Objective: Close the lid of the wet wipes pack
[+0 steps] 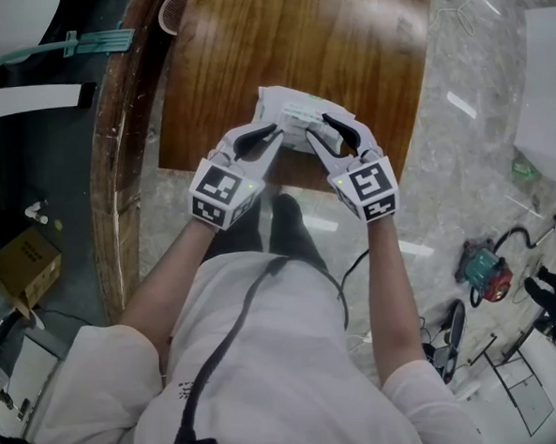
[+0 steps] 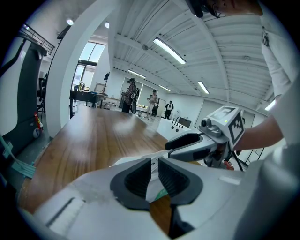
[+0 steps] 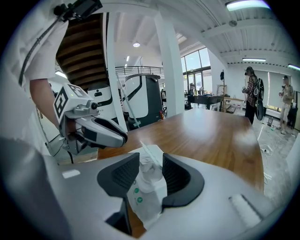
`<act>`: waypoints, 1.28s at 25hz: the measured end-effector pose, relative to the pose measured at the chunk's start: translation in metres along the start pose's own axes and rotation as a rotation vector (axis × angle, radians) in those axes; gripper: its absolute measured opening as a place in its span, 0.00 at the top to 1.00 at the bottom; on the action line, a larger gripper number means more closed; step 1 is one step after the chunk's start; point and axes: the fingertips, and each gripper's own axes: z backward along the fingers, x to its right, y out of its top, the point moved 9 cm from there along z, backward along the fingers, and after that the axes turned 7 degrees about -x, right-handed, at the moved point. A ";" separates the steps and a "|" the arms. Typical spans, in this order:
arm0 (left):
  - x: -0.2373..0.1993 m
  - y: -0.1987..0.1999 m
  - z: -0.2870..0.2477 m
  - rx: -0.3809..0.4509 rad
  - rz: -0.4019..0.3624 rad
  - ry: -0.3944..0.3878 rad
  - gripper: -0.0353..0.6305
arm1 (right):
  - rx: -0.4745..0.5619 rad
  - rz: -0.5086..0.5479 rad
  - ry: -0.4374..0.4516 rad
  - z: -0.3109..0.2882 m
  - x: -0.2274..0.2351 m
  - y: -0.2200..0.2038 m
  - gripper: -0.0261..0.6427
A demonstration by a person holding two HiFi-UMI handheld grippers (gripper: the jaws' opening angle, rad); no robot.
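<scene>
The white wet wipes pack (image 1: 295,120) with green print lies at the near edge of the wooden table (image 1: 285,38), held from both sides. My left gripper (image 1: 265,137) has its pads nearly together on the pack's left edge (image 2: 157,192). My right gripper (image 1: 334,133) is shut on the crumpled right end of the pack (image 3: 150,192), which fills the gap between its pads. A thin white flap (image 3: 149,151) sticks up from the pack just past the right jaws. Each gripper shows in the other's view: the right gripper (image 2: 192,143) and the left gripper (image 3: 101,133).
A paper cup (image 1: 173,9) stands at the table's far left corner. On the floor are a cardboard box (image 1: 22,265) at the left and a power tool (image 1: 483,274) with cables at the right. A white cabinet (image 1: 544,87) stands to the right. People stand far off.
</scene>
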 end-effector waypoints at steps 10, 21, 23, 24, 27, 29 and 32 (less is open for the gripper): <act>0.002 -0.001 0.005 0.008 0.015 -0.002 0.86 | -0.012 0.004 0.002 -0.001 -0.005 -0.003 0.72; 0.004 -0.005 0.009 -0.003 0.009 -0.005 0.86 | -0.032 0.003 0.006 -0.003 -0.011 -0.009 0.72; 0.004 -0.005 0.010 -0.003 0.009 -0.005 0.86 | -0.035 0.003 0.006 -0.003 -0.012 -0.010 0.72; 0.004 -0.005 0.011 -0.001 0.010 -0.005 0.86 | -0.036 0.003 0.006 -0.004 -0.012 -0.010 0.72; 0.003 -0.008 0.012 0.000 0.008 -0.004 0.86 | -0.038 0.001 0.007 -0.005 -0.014 -0.011 0.72; 0.003 -0.009 0.013 0.000 0.008 -0.004 0.86 | -0.043 0.000 0.008 -0.006 -0.016 -0.012 0.72; 0.003 -0.009 0.014 0.003 0.005 -0.004 0.86 | -0.049 -0.002 0.013 -0.008 -0.018 -0.013 0.72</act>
